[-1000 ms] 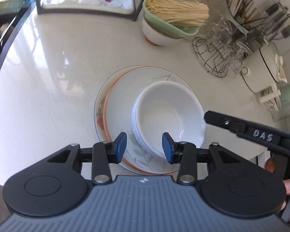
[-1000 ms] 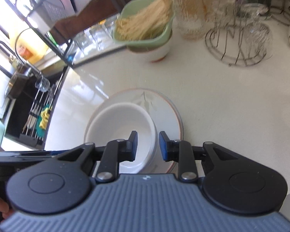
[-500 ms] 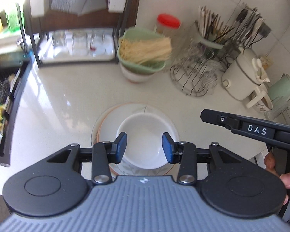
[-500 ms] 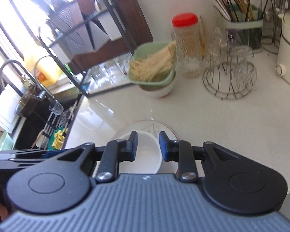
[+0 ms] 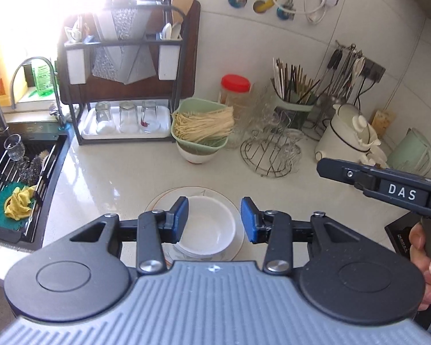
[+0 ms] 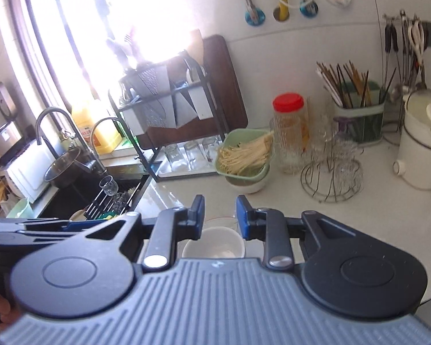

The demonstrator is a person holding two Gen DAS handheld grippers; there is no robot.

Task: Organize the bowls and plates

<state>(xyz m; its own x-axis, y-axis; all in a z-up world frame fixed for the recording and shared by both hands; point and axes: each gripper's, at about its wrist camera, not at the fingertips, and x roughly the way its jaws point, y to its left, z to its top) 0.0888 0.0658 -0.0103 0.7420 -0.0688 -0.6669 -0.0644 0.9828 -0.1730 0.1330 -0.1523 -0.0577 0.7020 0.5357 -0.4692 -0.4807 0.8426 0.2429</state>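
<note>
Stacking looks done: white bowls (image 5: pixel 208 227) nested on plates (image 5: pixel 161 201) at table's (image 5: pixel 109 175) near edge; nothing obviously left; left gripper (image 5: pixel 214 219) fingers half apart, empty; right gripper (image 6: pixel 219 216) fingers narrow, empty; left view alone shows plates fully; right view shows sink's pot (image 6: pixel 61 166).
</note>
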